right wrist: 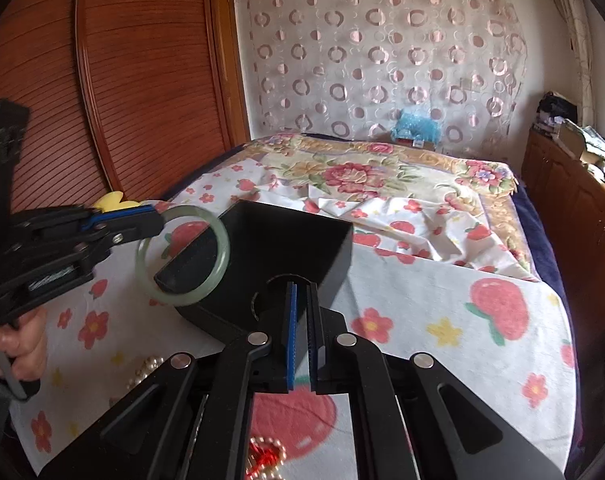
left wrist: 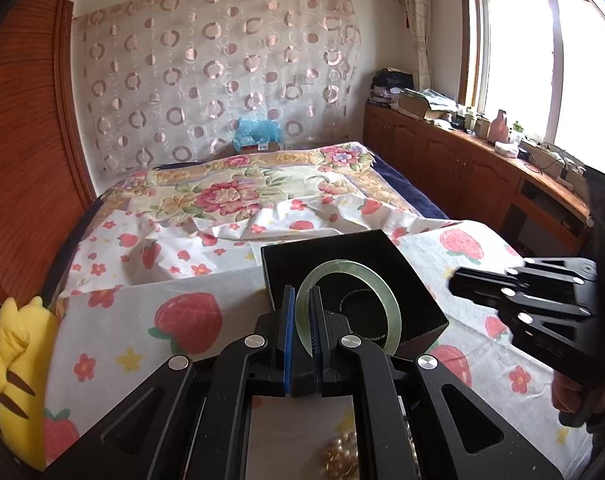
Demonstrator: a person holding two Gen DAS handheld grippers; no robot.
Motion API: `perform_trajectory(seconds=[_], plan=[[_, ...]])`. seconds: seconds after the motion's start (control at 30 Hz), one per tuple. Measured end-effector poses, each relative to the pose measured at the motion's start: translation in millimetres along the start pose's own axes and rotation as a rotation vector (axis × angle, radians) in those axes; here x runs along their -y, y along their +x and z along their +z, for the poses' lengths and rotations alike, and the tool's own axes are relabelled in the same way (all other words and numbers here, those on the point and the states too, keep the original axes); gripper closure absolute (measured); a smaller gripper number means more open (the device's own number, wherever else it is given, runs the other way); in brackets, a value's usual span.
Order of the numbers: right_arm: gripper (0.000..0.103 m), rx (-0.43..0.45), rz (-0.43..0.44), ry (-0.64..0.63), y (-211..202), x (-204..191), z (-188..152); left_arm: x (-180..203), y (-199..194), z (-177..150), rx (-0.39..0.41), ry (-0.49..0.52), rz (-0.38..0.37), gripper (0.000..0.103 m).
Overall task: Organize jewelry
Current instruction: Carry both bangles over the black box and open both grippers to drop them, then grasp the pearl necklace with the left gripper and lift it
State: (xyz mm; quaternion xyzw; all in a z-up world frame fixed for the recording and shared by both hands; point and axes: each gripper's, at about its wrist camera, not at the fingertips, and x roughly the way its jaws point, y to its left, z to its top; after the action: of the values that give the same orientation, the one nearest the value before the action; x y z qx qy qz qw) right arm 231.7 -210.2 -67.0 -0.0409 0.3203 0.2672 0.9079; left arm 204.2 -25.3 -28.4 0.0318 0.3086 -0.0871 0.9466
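My left gripper [left wrist: 302, 300] is shut on a pale green jade bangle [left wrist: 386, 300] and holds it above the near corner of an open black jewelry box [left wrist: 326, 248]. The right wrist view shows the same bangle [right wrist: 218, 240] in the left gripper [right wrist: 160, 220], hanging over the box [right wrist: 286, 236]. A dark beaded chain [left wrist: 358, 296] lies inside the box. My right gripper [right wrist: 301, 296] is nearly closed and holds nothing, just in front of the box; it also shows in the left wrist view [left wrist: 458, 284].
The box stands on a strawberry-print cloth [right wrist: 442, 312] on a bed. Pearl beads [right wrist: 146, 368] and a red-and-gold piece [right wrist: 262, 456] lie on the cloth near me. A yellow plush toy [left wrist: 14, 364] sits at the left. A wooden wardrobe [right wrist: 122, 80] and cabinets [left wrist: 442, 160] flank the bed.
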Motion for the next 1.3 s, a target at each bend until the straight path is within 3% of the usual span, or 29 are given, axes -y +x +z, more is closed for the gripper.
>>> perform_trajectory(seconds=[0.3,0.5,0.57,0.63,0.7,0.73,1.03,1.3], plan=[[0.096,0.011,-0.016,0.002,-29.6,2.1,-25.8,9.0,32.5,10.4,-0.046,0.029,-0.007,0.096],[0.096,0.011,0.002,0.0,-40.4,-10.3,-43.7,9.2,26.3,3.5,-0.059,0.022,-0.029,0.095],[0.096,0.007,0.01,-0.009,-41.3,-18.1,-48.5,7.7,16.4,-2.6,-0.056,0.022,-0.032,0.09],[0.094,0.001,0.019,-0.018,-41.5,-25.6,-50.3,6.3,5.6,-8.5,-0.047,0.027,-0.034,0.074],[0.081,-0.001,0.021,-0.024,-42.0,-31.9,-53.5,3.8,-9.0,-18.6,-0.039,0.034,-0.032,0.074],[0.079,-0.001,0.023,-0.022,-43.0,-34.7,-55.5,2.8,-14.5,-23.1,-0.041,0.032,-0.039,0.074],[0.073,-0.003,-0.013,-0.014,-59.8,-55.0,-77.2,0.3,-43.7,-67.9,-0.084,0.003,-0.113,0.073],[0.069,-0.009,-0.029,0.008,-70.0,-59.4,-97.5,14.3,-35.6,-94.5,-0.147,0.001,-0.158,0.07]])
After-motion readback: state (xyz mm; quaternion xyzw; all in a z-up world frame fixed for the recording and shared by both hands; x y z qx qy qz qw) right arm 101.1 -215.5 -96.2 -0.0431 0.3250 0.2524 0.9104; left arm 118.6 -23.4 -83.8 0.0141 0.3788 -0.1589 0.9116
